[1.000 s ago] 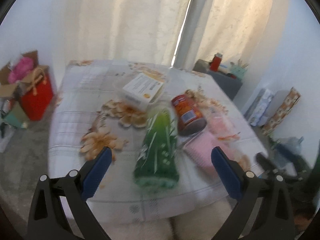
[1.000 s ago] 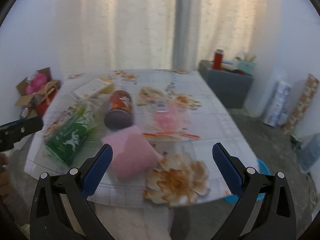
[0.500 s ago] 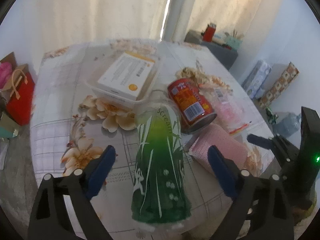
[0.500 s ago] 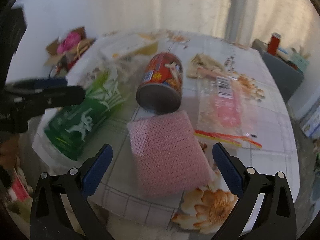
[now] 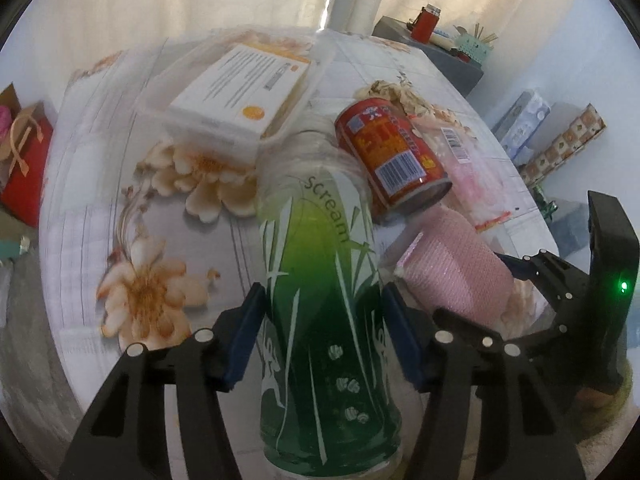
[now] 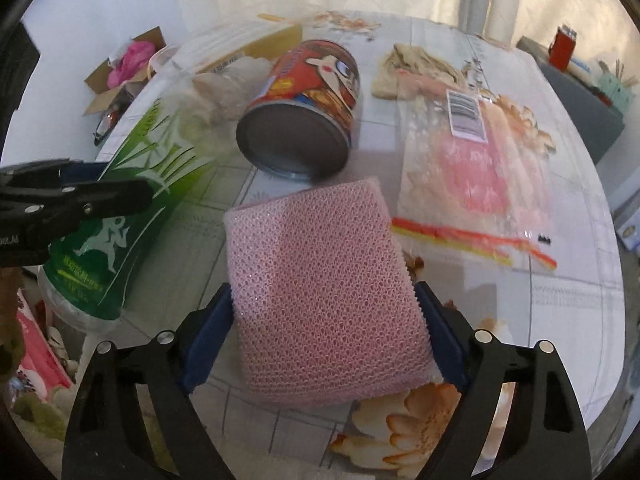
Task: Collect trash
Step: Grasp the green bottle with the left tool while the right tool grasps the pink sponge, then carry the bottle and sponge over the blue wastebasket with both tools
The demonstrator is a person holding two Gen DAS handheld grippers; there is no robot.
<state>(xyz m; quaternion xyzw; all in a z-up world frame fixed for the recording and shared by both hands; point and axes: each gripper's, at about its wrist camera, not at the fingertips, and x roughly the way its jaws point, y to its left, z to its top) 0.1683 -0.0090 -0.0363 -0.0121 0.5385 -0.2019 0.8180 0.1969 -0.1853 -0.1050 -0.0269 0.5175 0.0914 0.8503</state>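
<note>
Curtained light fell on the floral tablecloth [image 5: 120, 240], where the green plastic bottle [image 5: 324, 320] lay on its side, long axis running straight away from the left gripper [image 5: 322, 340], whose fingers pressed both flanks near its base. Just beside it, the right gripper [image 6: 326, 328] bracketed the pink mesh foam sleeve [image 6: 320, 292], pads touching its sides.

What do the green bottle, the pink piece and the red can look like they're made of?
Green bottle: clear plastic, seemingly, under a glossy printed sleeve; its bare neck and base look see-through.
Pink piece: soft foam netting, matte, with an open mesh weave.
Red can: metal, likely; dull grey end with a rolled rim and shiny printed label.
</note>
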